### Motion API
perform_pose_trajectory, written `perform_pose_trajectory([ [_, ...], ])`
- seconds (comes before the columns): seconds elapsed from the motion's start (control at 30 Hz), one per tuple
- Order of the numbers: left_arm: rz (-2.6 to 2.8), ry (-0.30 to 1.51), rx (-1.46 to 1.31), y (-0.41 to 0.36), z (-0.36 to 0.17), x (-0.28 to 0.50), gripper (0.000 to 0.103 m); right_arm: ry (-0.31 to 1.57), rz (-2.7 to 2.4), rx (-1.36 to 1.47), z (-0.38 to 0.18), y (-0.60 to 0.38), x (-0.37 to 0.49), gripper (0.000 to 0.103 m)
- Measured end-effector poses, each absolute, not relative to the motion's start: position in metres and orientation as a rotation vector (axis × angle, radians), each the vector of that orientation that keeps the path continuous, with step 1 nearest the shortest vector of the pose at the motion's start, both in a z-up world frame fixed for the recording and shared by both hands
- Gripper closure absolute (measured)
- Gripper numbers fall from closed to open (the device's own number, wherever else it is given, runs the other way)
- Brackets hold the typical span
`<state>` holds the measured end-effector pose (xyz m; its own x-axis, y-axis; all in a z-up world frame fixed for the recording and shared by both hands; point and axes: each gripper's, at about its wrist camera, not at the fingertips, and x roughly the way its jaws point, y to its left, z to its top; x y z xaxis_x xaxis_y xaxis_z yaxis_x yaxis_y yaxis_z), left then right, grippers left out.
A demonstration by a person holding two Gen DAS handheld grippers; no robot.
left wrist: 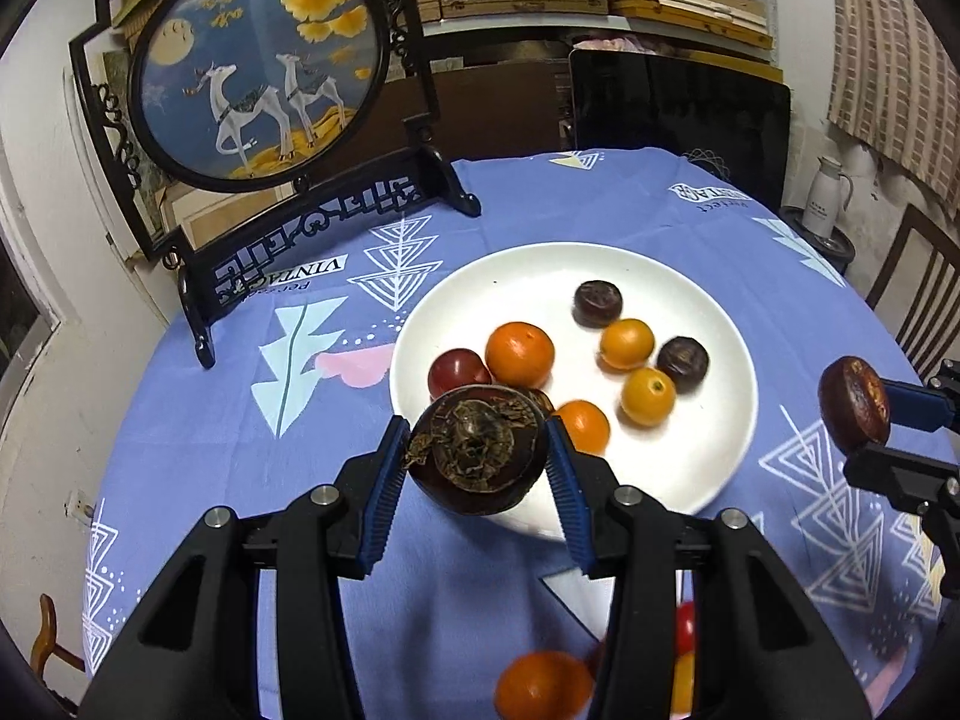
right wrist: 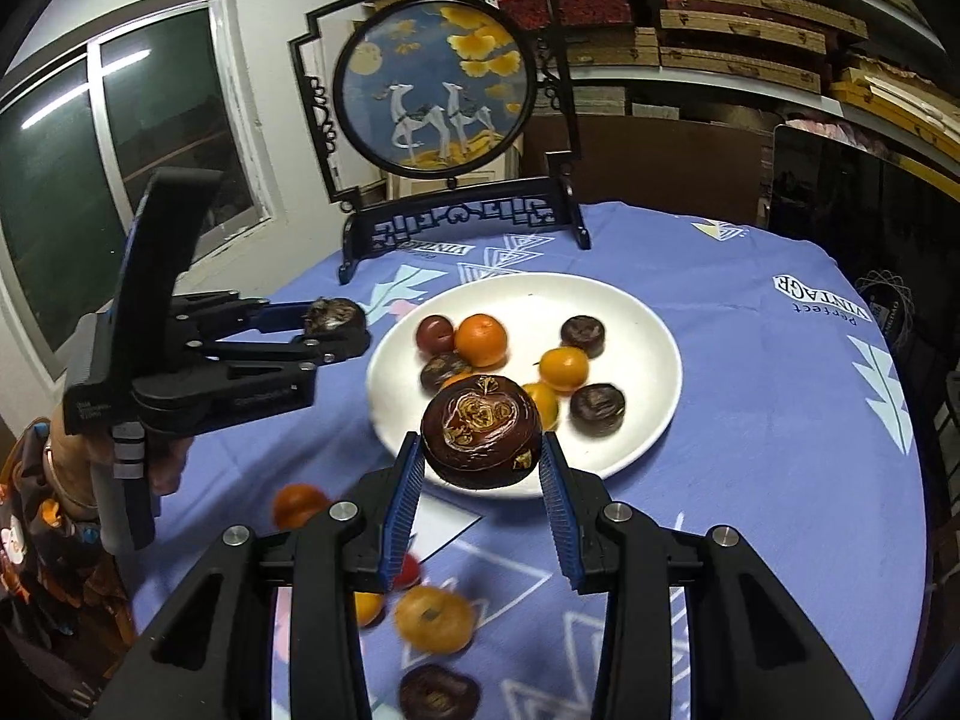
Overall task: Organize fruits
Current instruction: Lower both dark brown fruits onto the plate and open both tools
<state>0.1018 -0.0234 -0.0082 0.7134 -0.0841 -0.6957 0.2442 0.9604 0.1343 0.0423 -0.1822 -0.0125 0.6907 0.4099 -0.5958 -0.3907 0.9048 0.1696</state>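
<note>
My left gripper (left wrist: pixel 477 456) is shut on a dark brown round fruit (left wrist: pixel 480 450), held above the near rim of the white plate (left wrist: pixel 708 468). My right gripper (right wrist: pixel 480 447) is shut on a second dark brown fruit (right wrist: pixel 480 438), held over the plate (right wrist: pixel 636 444) at its near edge. Each gripper shows in the other's view: the right gripper (left wrist: pixel 864 420) at the right edge, the left gripper (right wrist: pixel 336 330) at the left. On the plate lie several oranges (left wrist: pixel 519 354), dark fruits (left wrist: pixel 597 303) and a red one (left wrist: pixel 457 372).
Loose fruits lie on the blue tablecloth below the grippers: oranges (right wrist: pixel 435 618), a dark fruit (right wrist: pixel 438 693), a red one (left wrist: pixel 684 627). A framed round deer screen (left wrist: pixel 258 72) stands at the table's back left. A dark panel (left wrist: pixel 678 114) and a chair (left wrist: pixel 918 294) stand behind.
</note>
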Motion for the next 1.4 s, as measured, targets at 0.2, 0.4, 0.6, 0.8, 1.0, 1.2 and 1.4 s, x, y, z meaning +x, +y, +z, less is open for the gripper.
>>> perform_pose_trajectory([
  [0.2, -0.166, 0.759, 0.250, -0.035, -0.008, 0.136, 0.058, 0.670, 0.441, 0.051, -0.008, -0.179, 0.082, 0.063],
  [0.4, -0.161, 0.755, 0.269, -0.049, -0.009, 0.165, 0.058, 0.693, 0.425, 0.065, -0.012, -0.174, 0.122, 0.063],
  [0.6, -0.148, 0.776, 0.288, -0.056, -0.022, 0.186, 0.058, 0.715, 0.406, 0.076, -0.021, -0.174, 0.152, 0.063],
  [0.8, -0.135, 0.790, 0.281, -0.057, -0.030, 0.201, 0.058, 0.748, 0.404, 0.070, -0.027, -0.169, 0.177, 0.062],
  [1.0, -0.117, 0.753, 0.272, -0.049, -0.026, 0.196, 0.037, 0.718, 0.385, 0.113, -0.024, -0.176, 0.176, 0.040],
  [1.2, -0.119, 0.748, 0.252, -0.036, -0.022, 0.176, 0.036, 0.709, 0.393, 0.121, -0.025, -0.186, 0.146, 0.031],
  [1.4, -0.132, 0.741, 0.258, -0.033, -0.019, 0.141, 0.033, 0.722, 0.401, 0.129, -0.026, -0.191, 0.109, 0.029],
])
